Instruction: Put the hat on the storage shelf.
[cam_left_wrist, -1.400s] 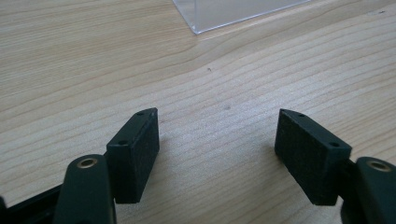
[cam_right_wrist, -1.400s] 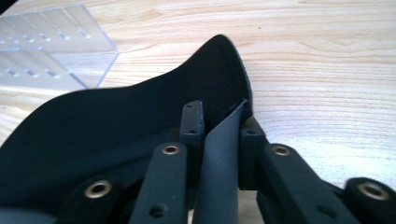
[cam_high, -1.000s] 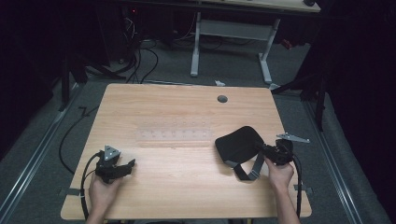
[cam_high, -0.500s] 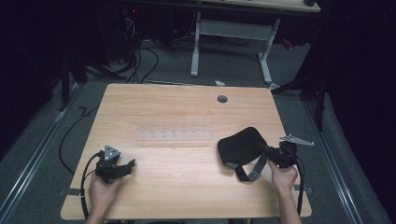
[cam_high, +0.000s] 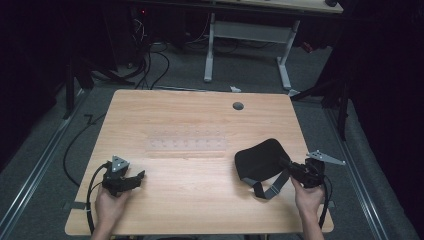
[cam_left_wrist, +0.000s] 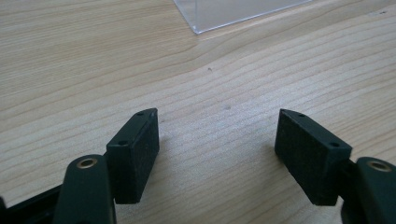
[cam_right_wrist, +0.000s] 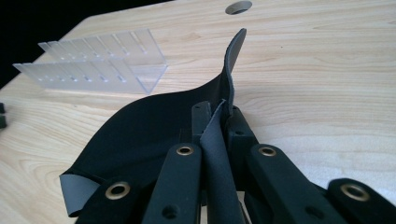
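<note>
The black pad (cam_high: 260, 159) has slid rightward, its edge clamped in the right tool (cam_high: 291, 170).

– what can't you make out?
– my right gripper (cam_right_wrist: 219, 116) covers part of the black mask (cam_right_wrist: 140, 126); its grey strap (cam_right_wrist: 74, 189) is cut off at the bottom edge.

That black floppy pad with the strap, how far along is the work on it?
Done: the right gripper has clamped the edge of the black pad, lifting that edge off the wooden table. In hand: most of the pad lies on the table, its grey strap hanging loose. Left: wherever it is meant to go, it is not there yet; the left gripper rests open and empty.
</note>
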